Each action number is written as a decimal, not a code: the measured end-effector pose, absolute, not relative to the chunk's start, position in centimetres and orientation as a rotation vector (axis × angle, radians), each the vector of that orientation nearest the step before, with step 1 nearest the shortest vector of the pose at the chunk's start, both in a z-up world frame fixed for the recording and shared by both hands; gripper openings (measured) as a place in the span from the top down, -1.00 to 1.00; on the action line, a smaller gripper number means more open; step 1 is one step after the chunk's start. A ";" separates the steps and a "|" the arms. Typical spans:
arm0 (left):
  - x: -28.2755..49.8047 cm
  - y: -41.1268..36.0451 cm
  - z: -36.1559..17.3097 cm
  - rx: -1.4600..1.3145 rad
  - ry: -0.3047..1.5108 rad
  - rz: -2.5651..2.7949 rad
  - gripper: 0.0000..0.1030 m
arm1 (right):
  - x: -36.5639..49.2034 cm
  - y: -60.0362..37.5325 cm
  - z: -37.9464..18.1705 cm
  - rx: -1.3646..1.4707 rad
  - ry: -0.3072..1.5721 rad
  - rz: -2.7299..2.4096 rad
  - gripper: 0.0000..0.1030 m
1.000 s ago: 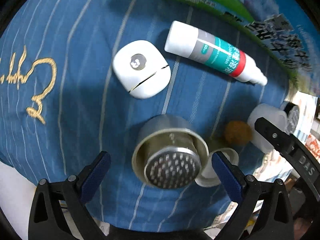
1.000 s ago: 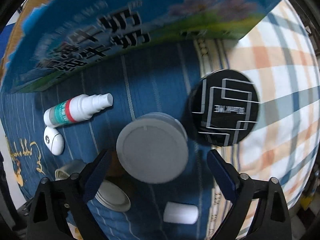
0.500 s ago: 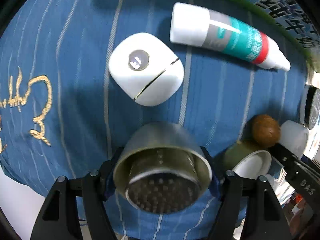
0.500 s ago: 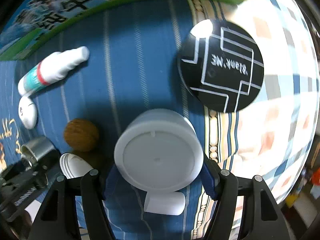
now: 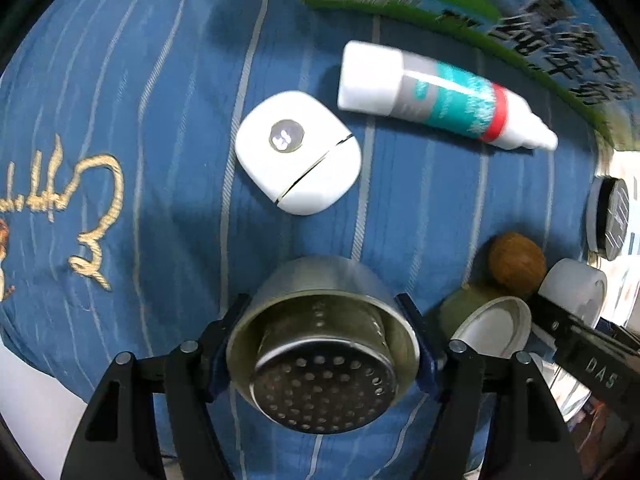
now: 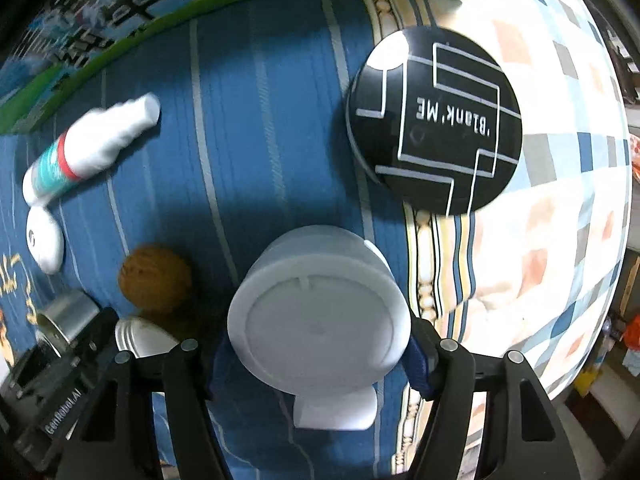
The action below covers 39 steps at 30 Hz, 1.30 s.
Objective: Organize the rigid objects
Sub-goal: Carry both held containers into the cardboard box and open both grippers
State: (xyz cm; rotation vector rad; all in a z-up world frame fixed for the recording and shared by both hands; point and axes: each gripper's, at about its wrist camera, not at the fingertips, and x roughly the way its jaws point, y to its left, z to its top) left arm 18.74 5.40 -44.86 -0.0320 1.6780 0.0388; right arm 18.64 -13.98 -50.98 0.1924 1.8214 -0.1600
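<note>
In the left wrist view the left gripper (image 5: 323,350) has its jaws closed on the flared rim of a metal strainer cup (image 5: 322,354), one blue pad on each side, with the perforated bottom facing the camera; the cup sits over the blue striped cloth (image 5: 168,92) near its lower edge. Past it lie a white case (image 5: 298,152) and a spray bottle (image 5: 436,100), the bottle close to the printed box (image 5: 500,12) along the far edge, while a walnut (image 5: 516,266) and a white lid (image 5: 494,326) crowd the cup's right side. Carrying this well means keeping the squeeze level across the widest part of the rim (thin metal on pads is likely to slip if tilted) and lifting straight up before swinging, so the lid and walnut are not knocked. In the right wrist view the right gripper (image 6: 320,354) has its jaws clamped on a white jar (image 6: 320,316), flat end toward the camera, near the cloth's right edge where the checked sheet (image 6: 560,216) begins. A black round tin (image 6: 436,120) lies just beyond, and a small white cap (image 6: 336,410) sits beneath the jar. Both arms work close together here, so I would move one load at a time and set each down clear of its neighbours.
</note>
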 end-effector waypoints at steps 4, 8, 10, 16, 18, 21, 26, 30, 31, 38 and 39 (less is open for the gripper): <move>18.0 4.8 -41.9 -0.061 1.638 0.025 -0.34 | 17.6 -14.2 -49.1 0.163 1.792 -0.087 -0.35; 17.1 4.0 -37.7 -0.059 1.561 -0.012 -0.34 | 16.8 -14.6 -45.9 0.160 1.750 -0.022 -0.35; 16.8 3.4 -35.1 -0.060 1.519 -0.039 -0.34 | 16.5 -14.9 -44.2 0.159 1.725 0.001 -0.35; 18.3 1.3 -27.7 -0.064 1.406 -0.104 -0.34 | 15.8 -16.5 -37.5 0.172 1.617 0.058 -0.35; 19.2 0.3 -25.6 -0.058 1.367 -0.123 -0.34 | 16.2 -17.2 -35.2 0.174 1.564 0.070 -0.35; 20.3 -0.3 -23.3 -0.048 1.312 -0.146 -0.34 | 18.1 -18.2 -30.6 0.176 1.493 0.080 -0.35; 22.3 -1.4 -20.0 -0.039 1.242 -0.171 -0.34 | 21.1 -18.6 -26.2 0.171 1.398 0.091 -0.35; 24.7 -1.9 -18.9 -0.043 1.215 -0.188 -0.34 | 22.9 -19.0 -24.6 0.181 1.363 0.096 -0.35; 25.3 -2.0 -18.7 -0.045 1.209 -0.191 -0.34 | 23.3 -19.0 -24.5 0.180 1.361 0.099 -0.35; 32.0 -3.3 -19.4 -0.056 1.214 -0.206 -0.34 | 28.9 -19.6 -25.8 0.160 1.360 0.102 -0.35; 33.2 -3.5 -19.9 -0.058 1.228 -0.210 -0.34 | 29.9 -19.6 -26.2 0.155 1.362 0.099 -0.35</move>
